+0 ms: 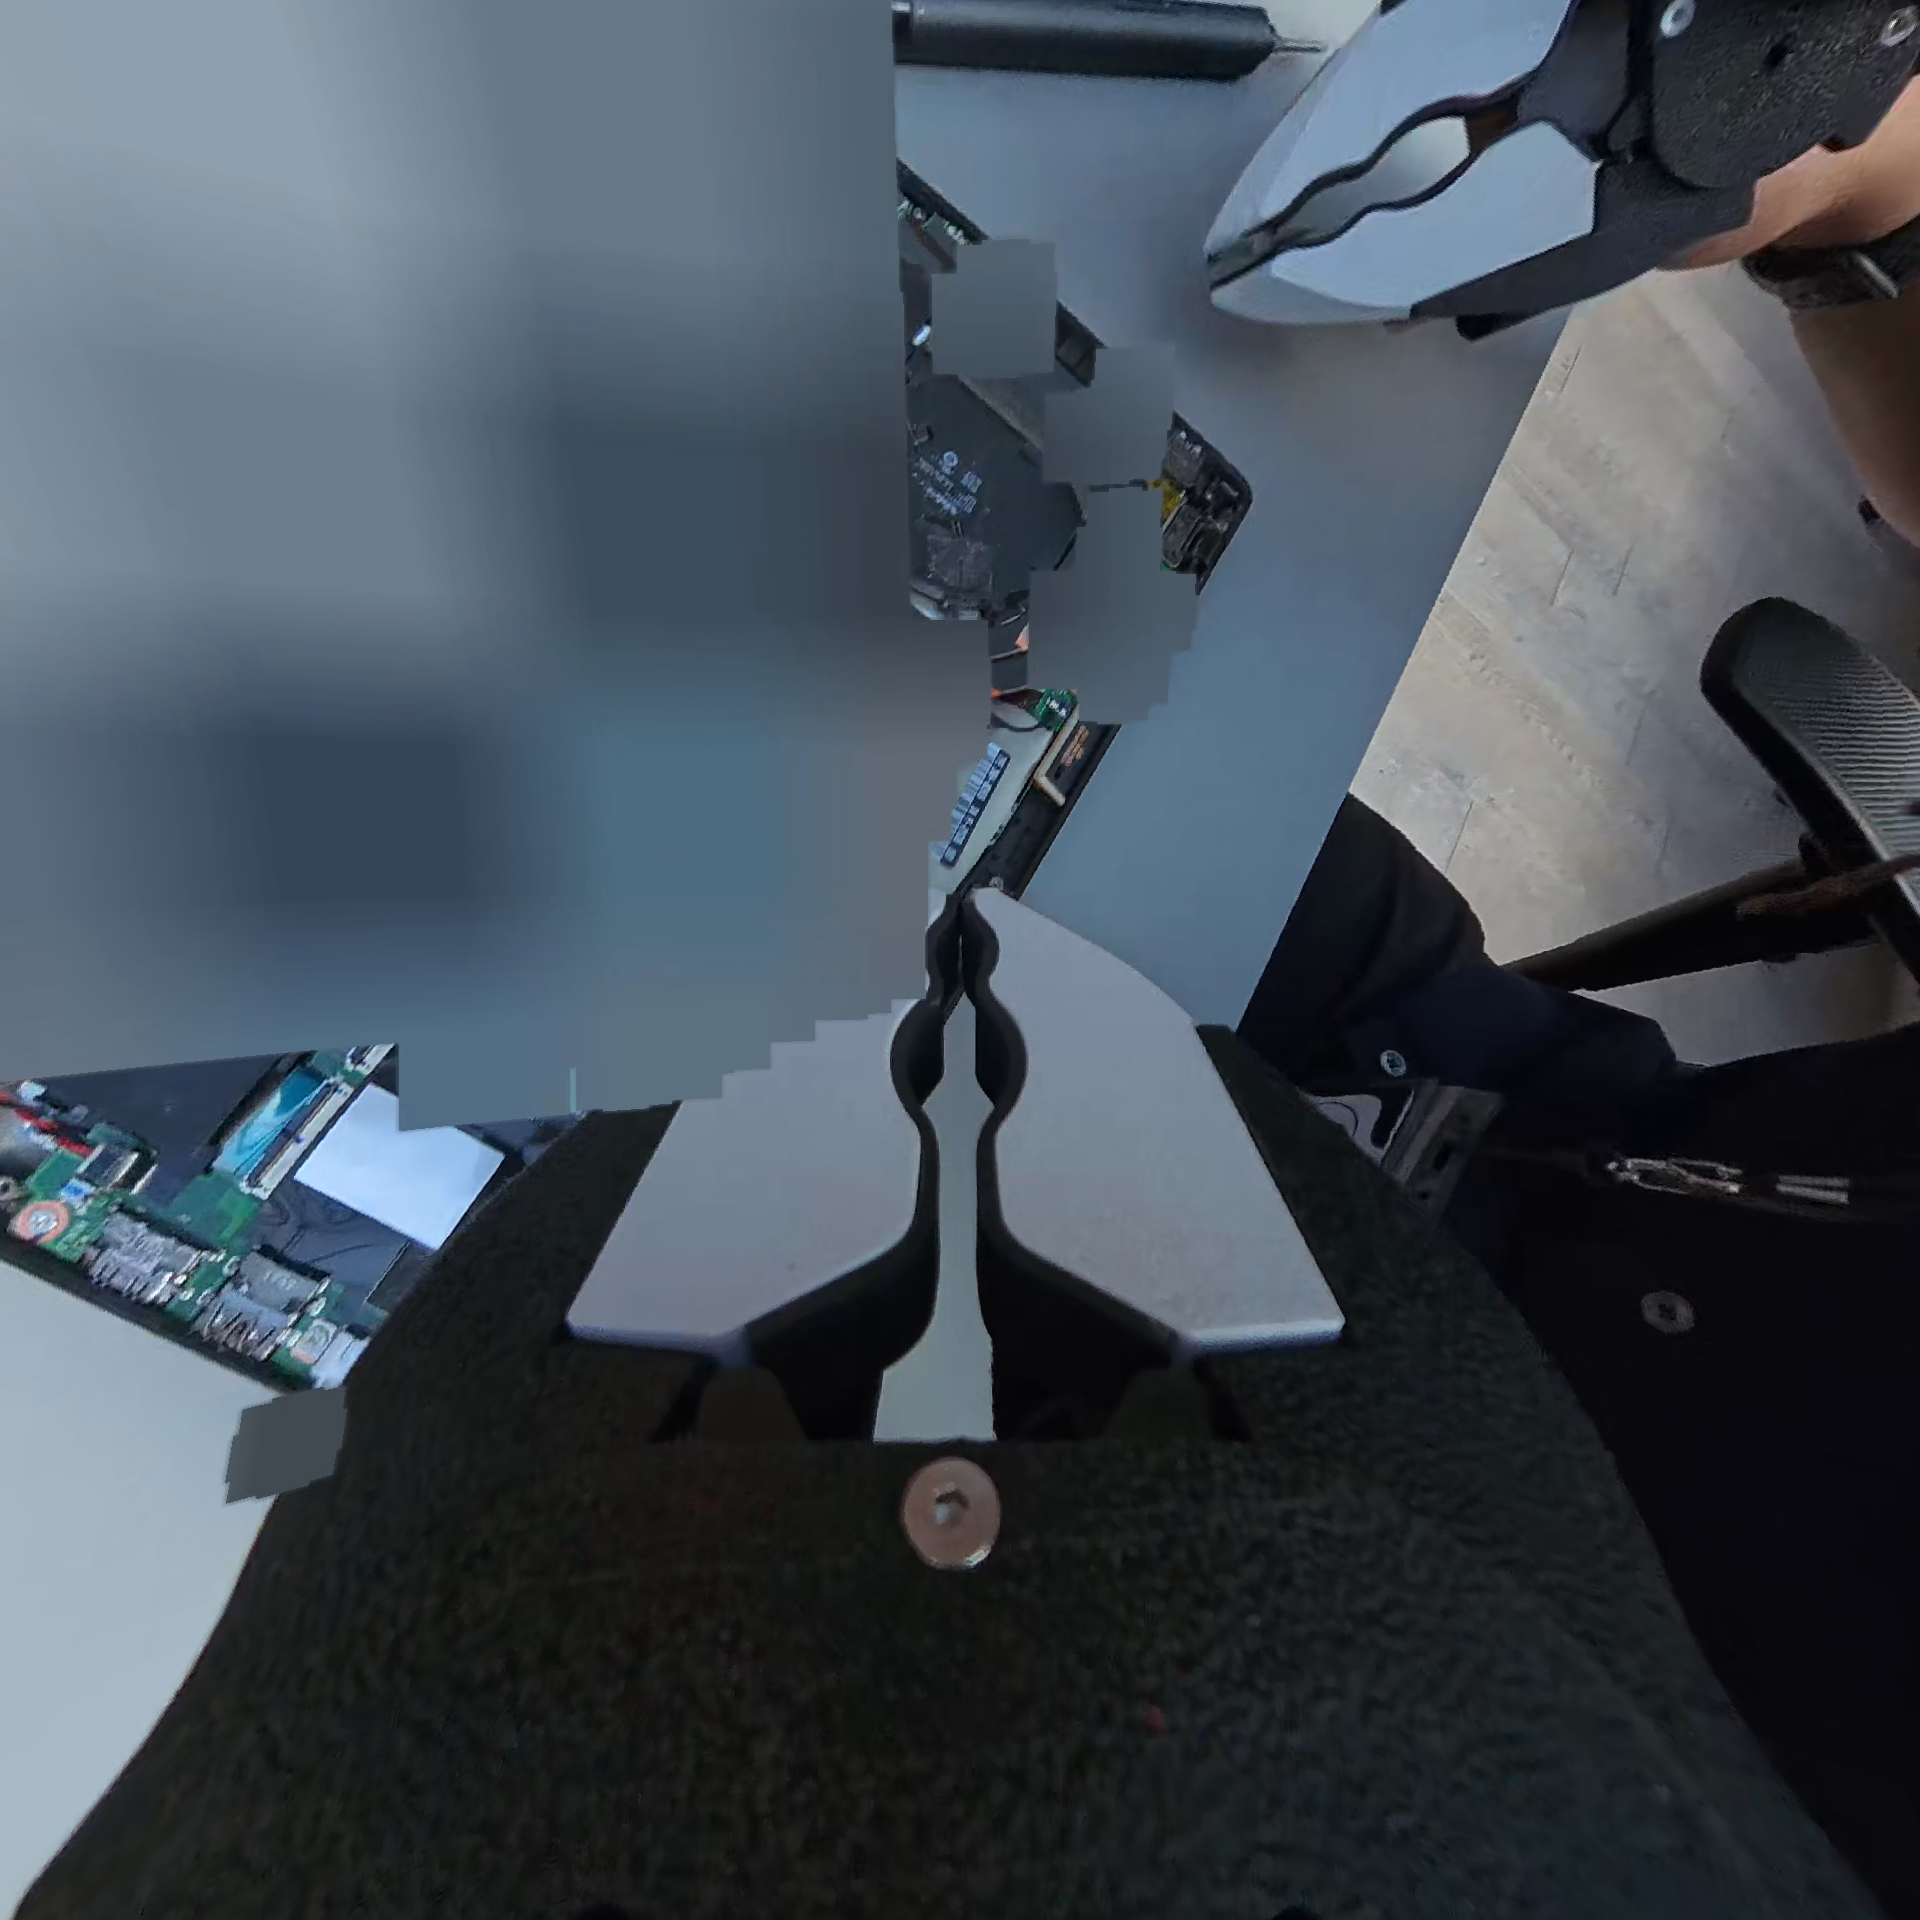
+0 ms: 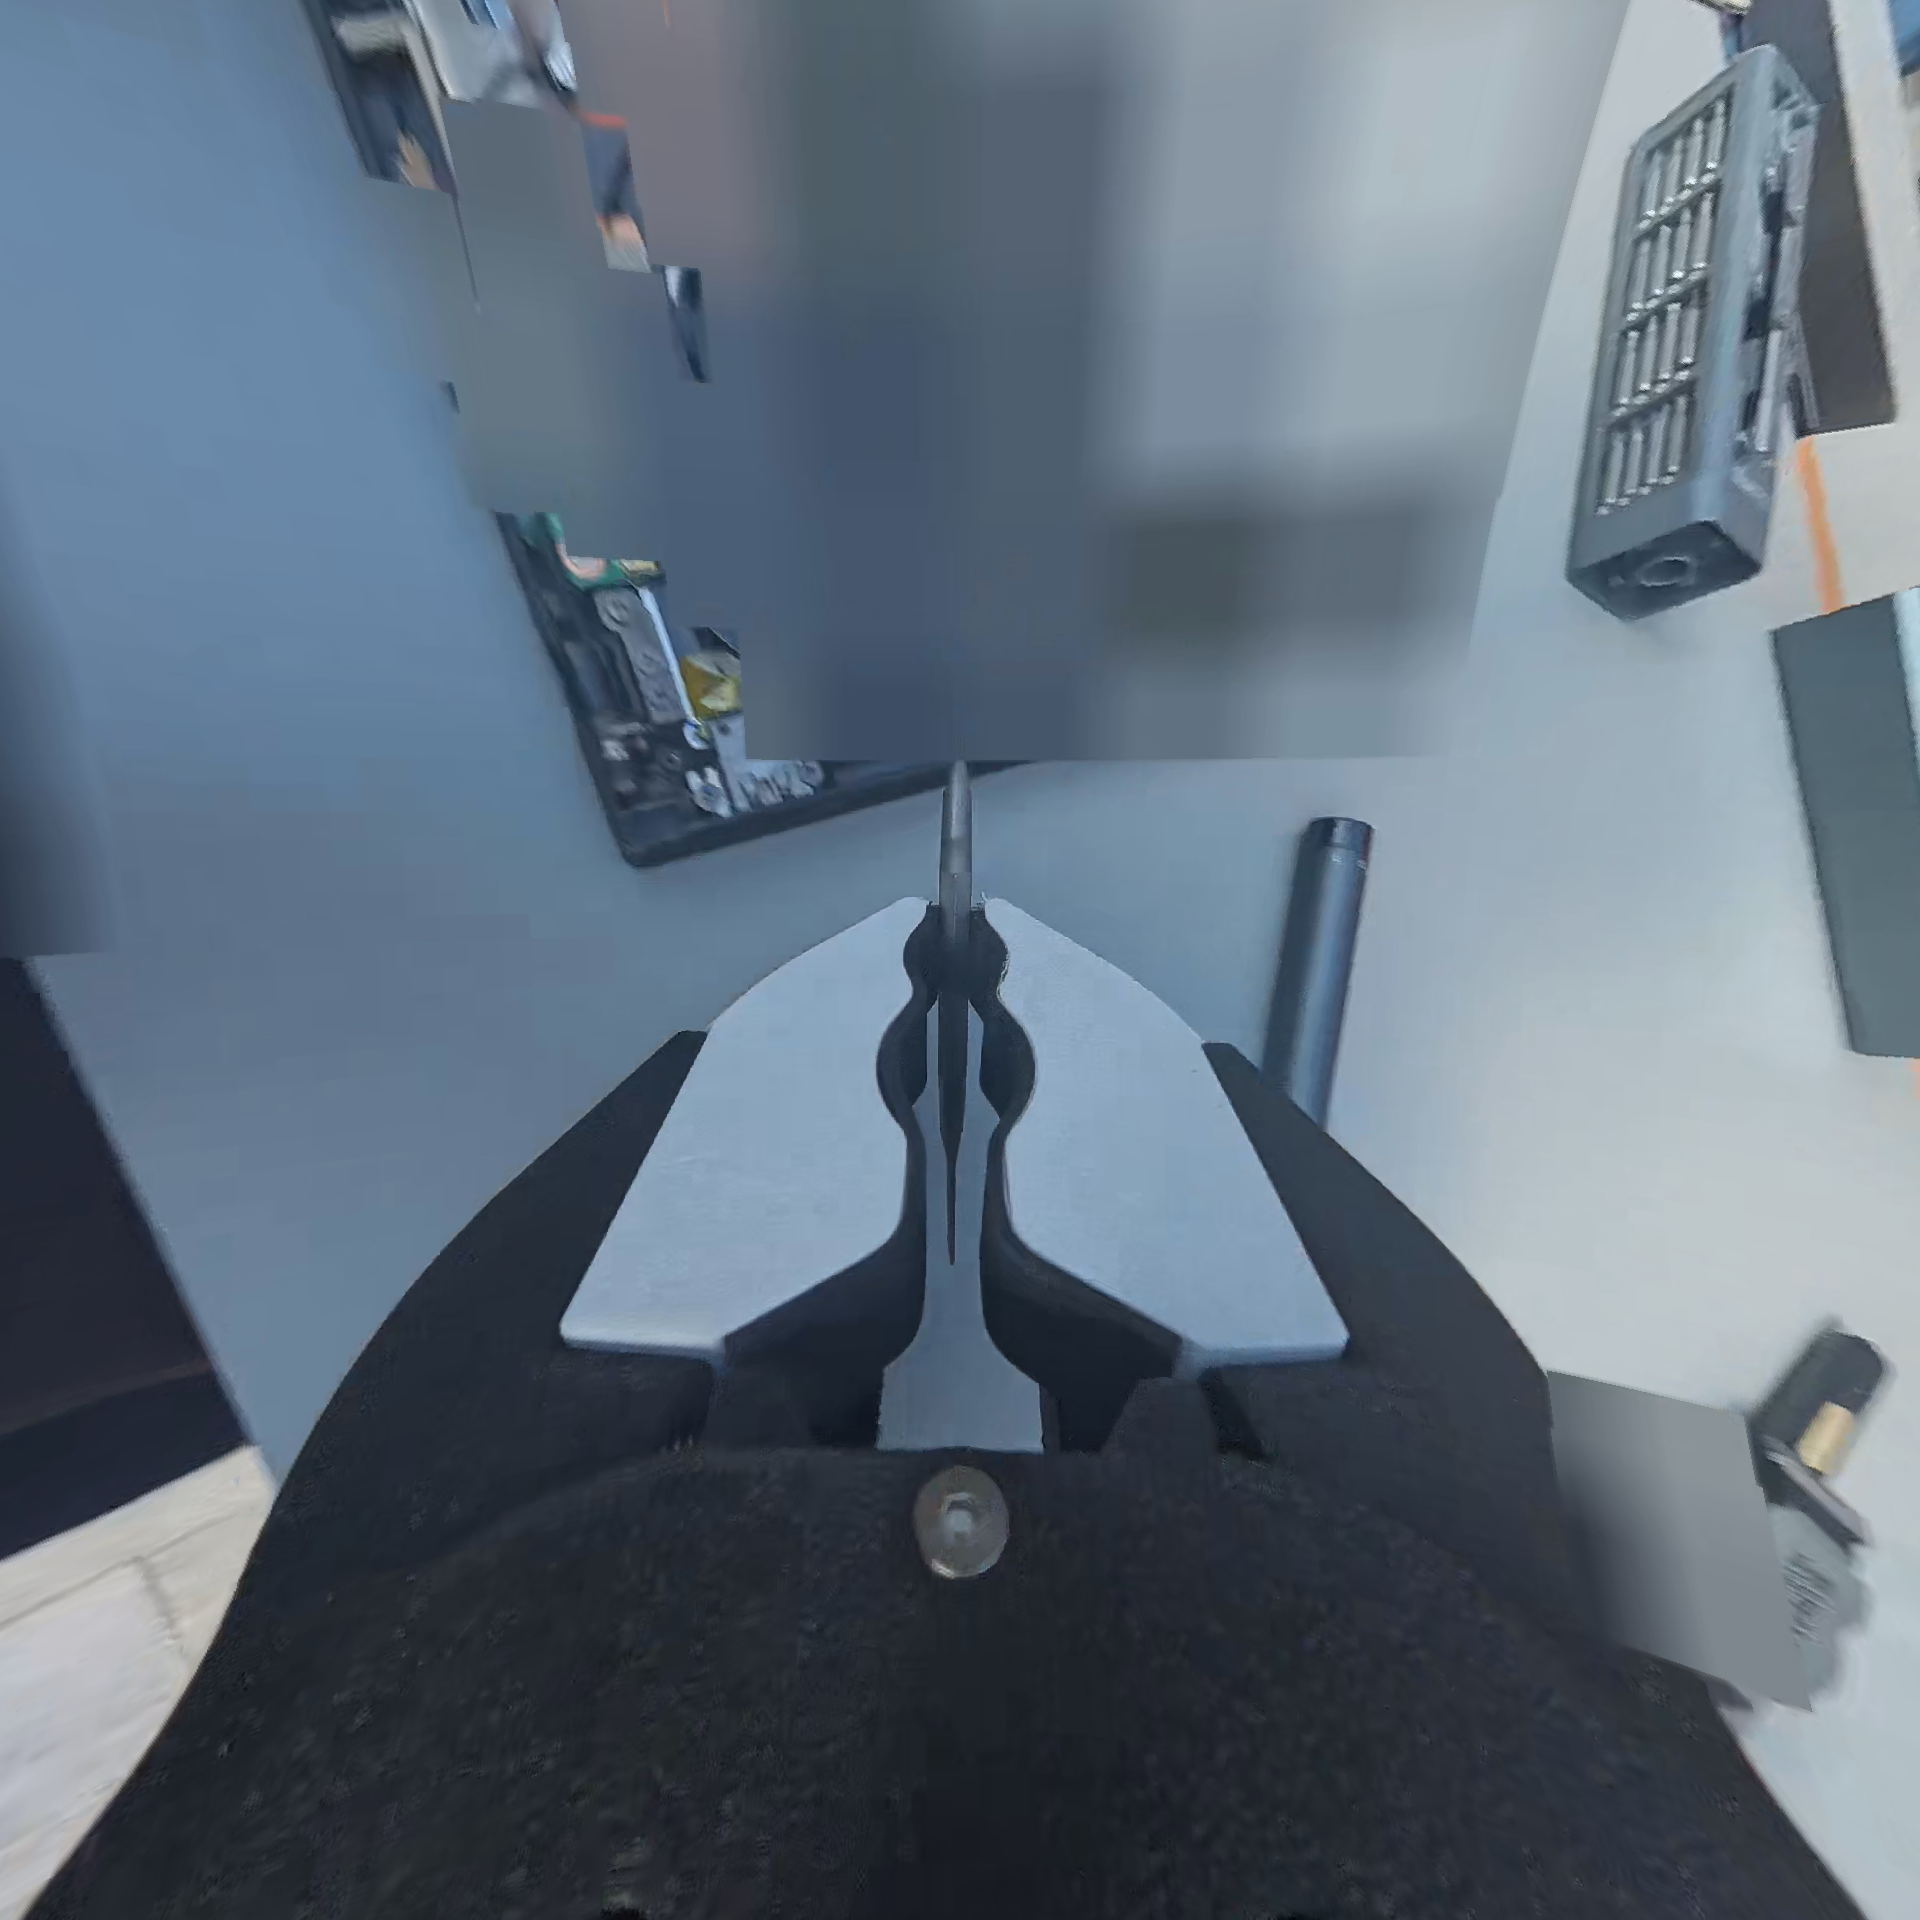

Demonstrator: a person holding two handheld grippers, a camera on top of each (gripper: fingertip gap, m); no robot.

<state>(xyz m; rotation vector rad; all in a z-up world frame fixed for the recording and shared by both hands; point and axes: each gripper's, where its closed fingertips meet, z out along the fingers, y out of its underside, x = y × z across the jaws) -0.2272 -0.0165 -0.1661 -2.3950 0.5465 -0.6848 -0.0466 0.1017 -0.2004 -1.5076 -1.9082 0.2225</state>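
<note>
With your left hand you are holding the left gripper (image 1: 961,935) above the opened device (image 1: 156,1226), a dark shell with green circuit boards that is lying on the pale tabletop (image 1: 1299,623). Its two fingers are closing together at the tips, and I am not seeing anything between them. A large part of the device is hidden under a blurred patch, so I cannot tell what the tips are hovering over. To the right of the device a bare strip of tabletop is running to the edge. Beyond that edge a black chair (image 1: 1829,727) is standing on the floor.

With your right hand you are holding the right gripper (image 2: 956,925) over the bare tabletop, near one corner of the opened device. The fingers are clamping a thin dark tool (image 2: 956,852). It is showing edge-on, with its end sticking out past the tips toward the device. I cannot tell whether the end is touching anything. Just to the right of this gripper a dark pen-shaped driver (image 2: 1314,966) is lying on the tabletop. Farther right, toward the edge, a grey bit case (image 2: 1683,343) with rows of metal bits is resting. A flat dark grey box (image 2: 1860,831) is lying next to it, at the right border of the view.
</note>
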